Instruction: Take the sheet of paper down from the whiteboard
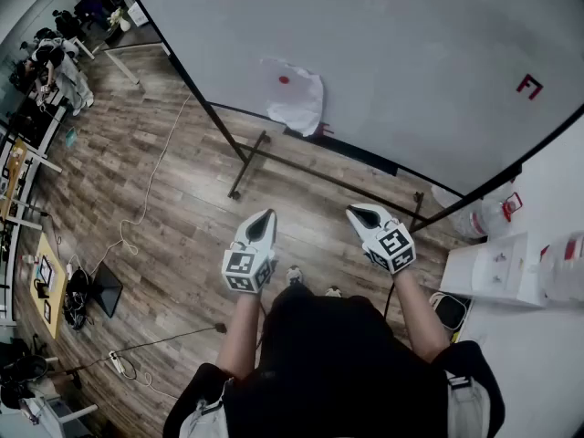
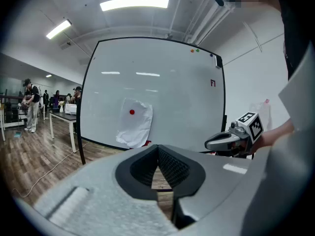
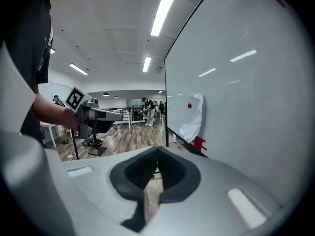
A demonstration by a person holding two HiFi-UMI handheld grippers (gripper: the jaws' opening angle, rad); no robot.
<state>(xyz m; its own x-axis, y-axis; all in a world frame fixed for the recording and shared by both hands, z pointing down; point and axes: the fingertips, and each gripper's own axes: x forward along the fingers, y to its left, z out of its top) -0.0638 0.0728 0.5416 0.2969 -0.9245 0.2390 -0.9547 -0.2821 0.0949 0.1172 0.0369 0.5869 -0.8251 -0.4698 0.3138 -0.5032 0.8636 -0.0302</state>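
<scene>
A crumpled white sheet of paper (image 1: pixel 296 96) hangs low on the whiteboard (image 1: pixel 411 53), pinned by a small red magnet (image 1: pixel 284 79). The sheet (image 2: pixel 134 123) and its magnet (image 2: pixel 132 112) lie straight ahead in the left gripper view; in the right gripper view the sheet (image 3: pixel 193 117) sits to the right. Both grippers are held side by side well short of the board. My left gripper (image 1: pixel 265 215) is shut with nothing in it. My right gripper (image 1: pixel 362 213) is shut and empty too, and its jaws meet at the tip (image 3: pixel 157 150).
The whiteboard stands on a black frame with feet (image 1: pixel 246 165) on the wood floor. A white cable (image 1: pixel 151 190) trails across the floor at left. A white cabinet with bottles (image 1: pixel 507 263) stands at right. People and tables (image 1: pixel 55 62) are far off at upper left.
</scene>
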